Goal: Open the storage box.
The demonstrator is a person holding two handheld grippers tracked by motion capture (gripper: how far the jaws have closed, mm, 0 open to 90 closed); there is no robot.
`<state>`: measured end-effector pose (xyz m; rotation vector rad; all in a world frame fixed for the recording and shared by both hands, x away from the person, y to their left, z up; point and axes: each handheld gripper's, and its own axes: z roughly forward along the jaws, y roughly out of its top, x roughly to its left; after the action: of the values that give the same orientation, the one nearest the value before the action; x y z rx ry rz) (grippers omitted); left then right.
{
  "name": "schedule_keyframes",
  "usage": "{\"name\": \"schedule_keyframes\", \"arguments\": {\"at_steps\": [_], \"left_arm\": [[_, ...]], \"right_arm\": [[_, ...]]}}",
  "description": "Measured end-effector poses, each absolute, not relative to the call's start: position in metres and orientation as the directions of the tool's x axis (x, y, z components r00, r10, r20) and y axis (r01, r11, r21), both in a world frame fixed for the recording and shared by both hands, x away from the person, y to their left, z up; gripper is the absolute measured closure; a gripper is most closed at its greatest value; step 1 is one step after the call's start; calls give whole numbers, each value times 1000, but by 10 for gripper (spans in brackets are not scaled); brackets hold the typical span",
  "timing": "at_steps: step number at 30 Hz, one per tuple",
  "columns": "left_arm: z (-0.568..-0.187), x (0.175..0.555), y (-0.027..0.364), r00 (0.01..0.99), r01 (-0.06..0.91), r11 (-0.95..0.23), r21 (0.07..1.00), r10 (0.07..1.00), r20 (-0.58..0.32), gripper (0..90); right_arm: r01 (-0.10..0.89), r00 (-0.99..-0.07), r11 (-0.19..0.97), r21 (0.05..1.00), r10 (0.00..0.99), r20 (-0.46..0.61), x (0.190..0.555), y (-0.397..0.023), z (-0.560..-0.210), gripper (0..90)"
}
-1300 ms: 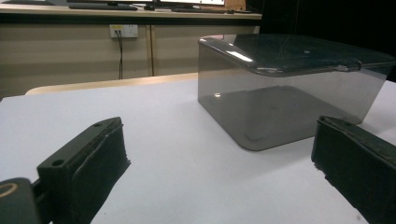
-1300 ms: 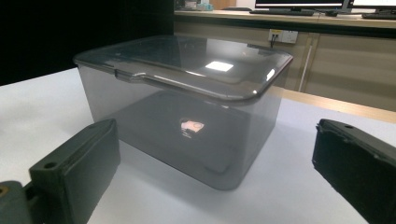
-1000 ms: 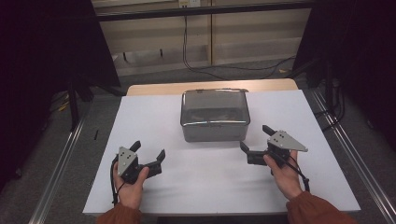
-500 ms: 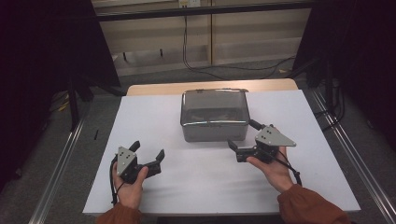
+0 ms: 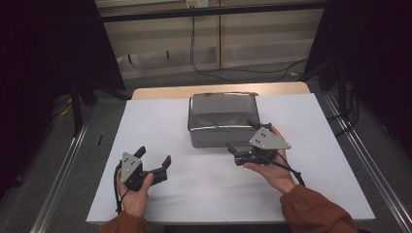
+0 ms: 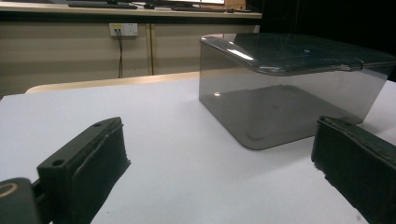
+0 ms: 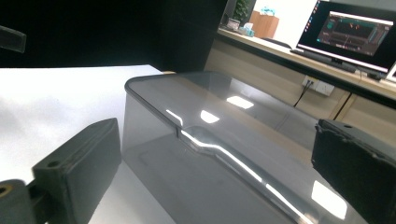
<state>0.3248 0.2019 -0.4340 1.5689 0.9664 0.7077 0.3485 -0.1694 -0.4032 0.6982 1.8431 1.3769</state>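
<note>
Item one, left tool [image 5: 154, 161]: I am holding it low over the white tabletop [image 5: 145, 126], jaws standing wide apart with nothing between them, well apart from the work and aimed toward the box's near left corner. Risk here: it is idling too far off to steady anything, so if the box slides leftward under a push from the other side, nothing is bracing it. Item two, smoky clear plastic box [image 5: 222, 119]: it is sitting lid-on at the middle of the far half of the tabletop, and it looks empty so far as I can tell through the tinted walls. Its lid [image 7: 205, 116] is showing a small raised tab at the near edge. Risk: the walls are slick and glossy, and a light empty box is likely skidding or tipping rather than yielding its lid. Item three, right tool [image 5: 242, 139]: I am bringing it in at the box's near right corner, jaws spread and empty, one jaw to either side of the lid's rim in the right gripper view. Risk: closing on the rounded corner instead of the tab may be letting the pads slip off, or lifting the whole box and dropping it.
</note>
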Motion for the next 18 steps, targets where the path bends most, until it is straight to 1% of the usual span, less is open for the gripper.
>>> {"name": "schedule_keyframes", "arguments": {"at_steps": [6, 8, 11, 18], "left_arm": [[-434, 325, 202, 489, 214, -64, 975, 871, -50, 31], [-434, 325, 202, 489, 215, -61, 975, 871, -54, 31], [-435, 326, 201, 495, 218, -67, 974, 868, -51, 31], [-435, 326, 201, 495, 219, -71, 973, 867, -48, 31]], "right_arm": [[-42, -583, 351, 935, 751, -309, 354, -161, -402, 36], [-62, -575, 399, 915, 735, -359, 355, -158, -403, 65], [-64, -571, 427, 902, 726, -384, 356, -155, -407, 70], [-125, -538, 537, 834, 670, -511, 355, -149, -408, 94]]}}
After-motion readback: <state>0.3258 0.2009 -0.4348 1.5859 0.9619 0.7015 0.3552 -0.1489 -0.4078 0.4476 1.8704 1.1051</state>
